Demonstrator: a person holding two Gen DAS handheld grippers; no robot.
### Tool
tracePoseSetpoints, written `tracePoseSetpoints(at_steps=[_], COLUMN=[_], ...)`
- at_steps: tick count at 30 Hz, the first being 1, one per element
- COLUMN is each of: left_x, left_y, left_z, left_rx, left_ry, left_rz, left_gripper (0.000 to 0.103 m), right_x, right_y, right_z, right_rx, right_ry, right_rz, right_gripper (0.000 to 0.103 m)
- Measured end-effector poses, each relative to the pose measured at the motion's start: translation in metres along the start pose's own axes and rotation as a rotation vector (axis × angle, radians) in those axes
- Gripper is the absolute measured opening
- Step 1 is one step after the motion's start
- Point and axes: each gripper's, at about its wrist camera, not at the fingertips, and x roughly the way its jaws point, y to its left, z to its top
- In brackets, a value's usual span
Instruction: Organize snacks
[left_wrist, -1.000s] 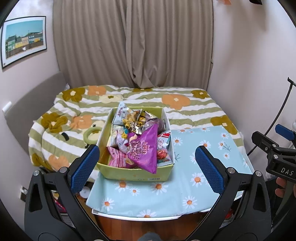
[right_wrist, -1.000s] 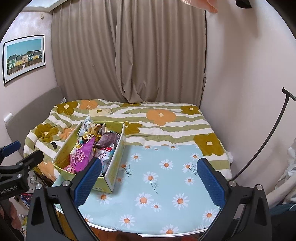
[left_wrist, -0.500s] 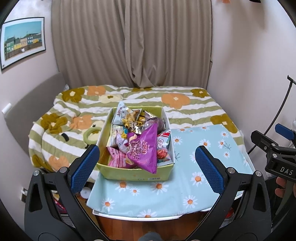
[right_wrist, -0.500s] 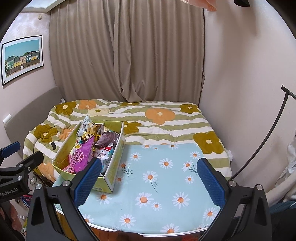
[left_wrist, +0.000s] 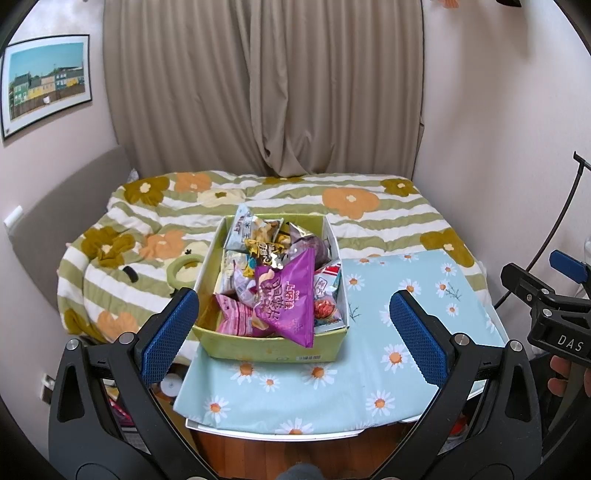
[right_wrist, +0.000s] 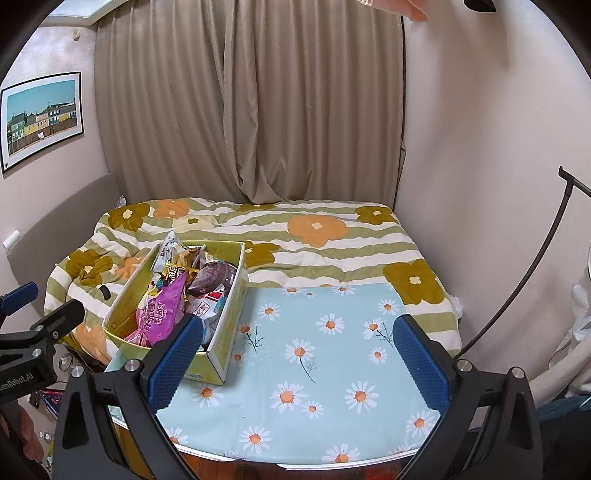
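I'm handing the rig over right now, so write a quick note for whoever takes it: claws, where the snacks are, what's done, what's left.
Left claw: open, empty, held in front of the snack box.
Right claw: open, empty, over the bare part of the daisy cloth.
Snacks: all piled loose in the green box on the cloth's left side; a purple bag lies on top.
Done: nothing sorted yet.
Left: take the snacks out and arrange them, probably purple bag first.

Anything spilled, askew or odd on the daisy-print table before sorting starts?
Nothing spilled. The green box is overfilled: the purple snack bag droops over its front rim, other packets heaped behind. Both the left gripper and the right gripper are open, holding nothing.
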Motion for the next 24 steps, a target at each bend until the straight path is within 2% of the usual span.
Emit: tracePoseSetpoints(at_steps=[24], left_x=[-0.0002], left_y=[0.003], left_z=[0.005], left_rx=[-0.021], left_ry=[-0.002], left_rz=[-0.006], left_gripper=[0.102], right_x=[0.0009], right_y=[-0.0016], right_z=[0.0003], right_rx=[0.001], right_ry=[0.001], right_rz=[0.001], right_gripper=[0.102])
